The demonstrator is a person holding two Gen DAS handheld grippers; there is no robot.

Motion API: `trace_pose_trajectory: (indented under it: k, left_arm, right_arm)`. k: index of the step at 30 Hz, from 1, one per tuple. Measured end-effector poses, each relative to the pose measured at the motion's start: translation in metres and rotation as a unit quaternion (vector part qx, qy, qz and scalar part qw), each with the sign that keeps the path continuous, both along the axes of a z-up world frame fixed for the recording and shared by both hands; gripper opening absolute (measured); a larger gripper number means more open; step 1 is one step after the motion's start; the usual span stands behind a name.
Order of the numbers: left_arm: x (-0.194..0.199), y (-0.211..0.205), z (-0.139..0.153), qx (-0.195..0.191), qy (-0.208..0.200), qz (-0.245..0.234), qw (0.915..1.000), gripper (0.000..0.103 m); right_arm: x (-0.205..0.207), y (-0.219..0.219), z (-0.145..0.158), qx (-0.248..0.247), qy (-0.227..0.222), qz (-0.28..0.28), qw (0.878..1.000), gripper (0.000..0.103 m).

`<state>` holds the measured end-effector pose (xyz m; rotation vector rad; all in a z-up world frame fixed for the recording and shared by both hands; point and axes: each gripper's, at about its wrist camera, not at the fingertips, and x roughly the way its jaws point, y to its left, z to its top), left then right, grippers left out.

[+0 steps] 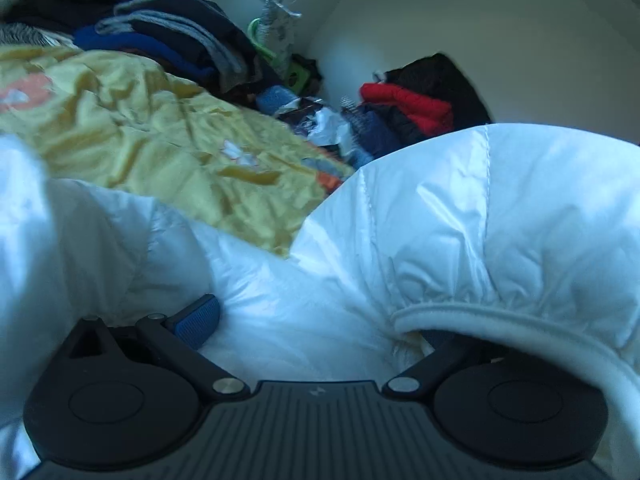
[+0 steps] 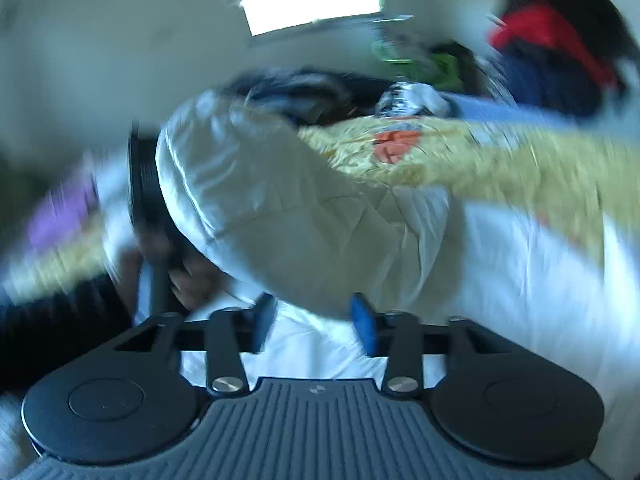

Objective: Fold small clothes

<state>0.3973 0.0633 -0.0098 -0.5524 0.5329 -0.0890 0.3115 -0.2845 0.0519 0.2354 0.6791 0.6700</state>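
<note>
A white puffy jacket fills the lower half of the left wrist view, its elastic cuff draped over my right finger. My left gripper is wide open, its left blue pad resting against the white fabric. In the blurred right wrist view the same white jacket hangs in front of my right gripper, which is open with the fabric's lower edge between its blue pads. The other gripper and the hand holding it show behind the jacket at left.
A yellow quilted cover with orange patches lies under the jacket; it also shows in the right wrist view. Piles of dark, blue and grey clothes and a red jacket sit behind, by the white wall.
</note>
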Motion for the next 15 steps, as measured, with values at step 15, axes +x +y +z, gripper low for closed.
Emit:
trace_pose_trajectory:
  k: [15]
  left_arm:
    - [-0.104, -0.001, 0.037, -0.083, 0.059, -0.108, 0.9890, 0.103]
  right_arm:
    - [0.012, -0.073, -0.049, 0.276, 0.195, -0.108, 0.935, 0.072]
